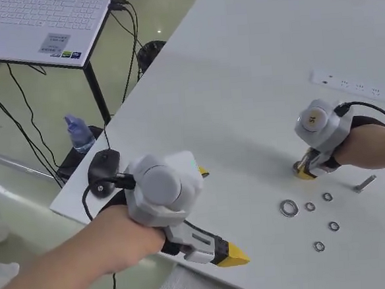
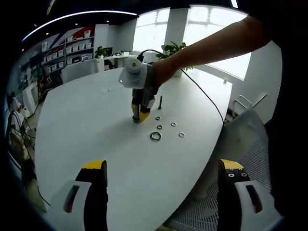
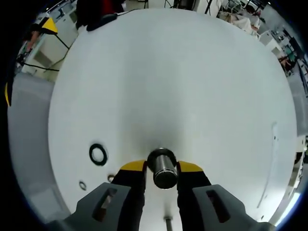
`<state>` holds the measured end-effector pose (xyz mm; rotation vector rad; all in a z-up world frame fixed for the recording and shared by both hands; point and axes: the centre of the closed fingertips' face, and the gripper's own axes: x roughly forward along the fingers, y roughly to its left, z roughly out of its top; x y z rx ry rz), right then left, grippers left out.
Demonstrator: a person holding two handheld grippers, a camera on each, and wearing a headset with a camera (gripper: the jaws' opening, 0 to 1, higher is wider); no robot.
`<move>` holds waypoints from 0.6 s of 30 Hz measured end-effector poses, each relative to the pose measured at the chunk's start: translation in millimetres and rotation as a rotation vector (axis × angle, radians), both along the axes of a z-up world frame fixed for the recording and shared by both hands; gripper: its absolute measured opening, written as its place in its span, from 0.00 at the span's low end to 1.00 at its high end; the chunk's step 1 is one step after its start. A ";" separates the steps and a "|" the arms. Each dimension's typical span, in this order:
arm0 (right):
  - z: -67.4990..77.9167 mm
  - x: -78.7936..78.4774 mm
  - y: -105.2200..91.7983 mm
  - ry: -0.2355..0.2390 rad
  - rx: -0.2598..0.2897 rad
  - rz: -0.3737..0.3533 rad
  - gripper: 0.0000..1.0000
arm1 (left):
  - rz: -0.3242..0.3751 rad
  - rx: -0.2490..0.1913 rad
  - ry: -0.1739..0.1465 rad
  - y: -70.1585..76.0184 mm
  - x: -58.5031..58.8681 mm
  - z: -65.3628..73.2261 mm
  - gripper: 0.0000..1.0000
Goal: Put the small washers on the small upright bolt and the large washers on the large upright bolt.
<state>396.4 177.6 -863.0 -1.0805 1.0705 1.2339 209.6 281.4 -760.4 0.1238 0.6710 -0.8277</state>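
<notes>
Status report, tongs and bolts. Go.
Left tongs open, empty. Right tongs shut on large bolt, down at the table. Large washer and small washers loose beside it, none on the bolt. No obstruction seen.

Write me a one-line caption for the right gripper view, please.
Right gripper shut on the bolt over the white table, large washer nearby.

Large bolt (image 3: 162,171) shaft hidden between right gripper (image 3: 161,166) tips.
</notes>
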 end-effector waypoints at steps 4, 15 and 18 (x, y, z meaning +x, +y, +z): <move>0.7 1.5 0.8 -0.002 0.008 0.006 0.25 | 0.016 -0.005 -0.001 -2.0 0.0 1.1 0.97; 0.3 1.4 -1.8 0.013 0.019 0.015 0.31 | 0.027 -0.017 0.009 -12.8 -7.0 3.9 0.96; 2.2 0.7 -2.5 0.021 0.030 0.008 0.34 | 0.031 -0.017 0.008 -12.4 -8.1 4.3 0.96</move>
